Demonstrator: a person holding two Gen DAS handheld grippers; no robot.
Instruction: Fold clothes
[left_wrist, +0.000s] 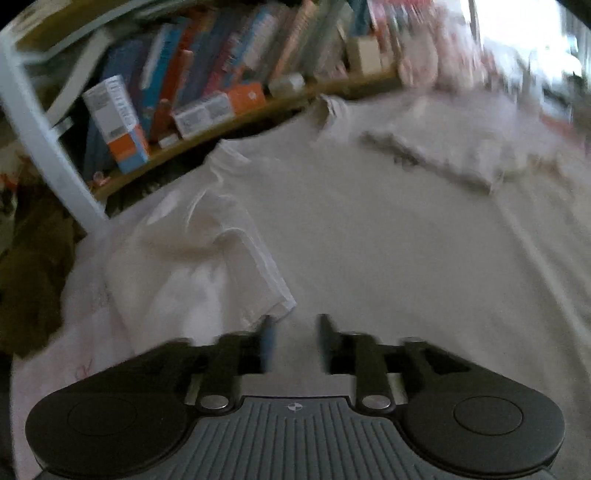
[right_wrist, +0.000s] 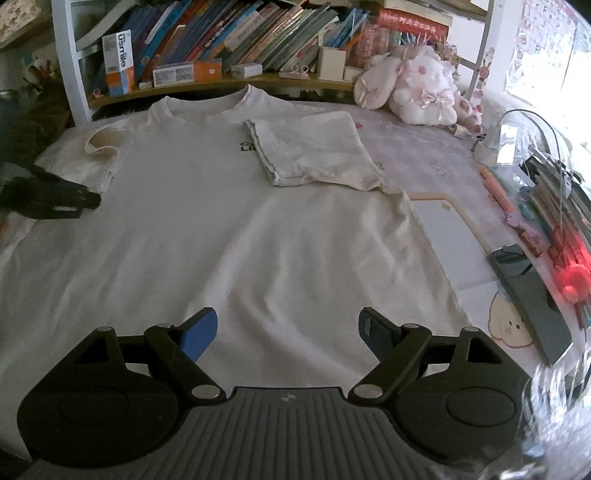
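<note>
The white T-shirt (right_wrist: 229, 221) lies flat, chest up, on the table (right_wrist: 436, 162), collar toward the bookshelf (right_wrist: 221, 81). Its right sleeve (right_wrist: 314, 151) is already folded in. My left gripper (left_wrist: 293, 341) is partly open and empty beside the left sleeve (left_wrist: 207, 258). My right gripper (right_wrist: 288, 332) is wide open and empty above the hem. I should pinch that sleeve's cuff corner cleanly and lay it inward, matching the other.
</note>
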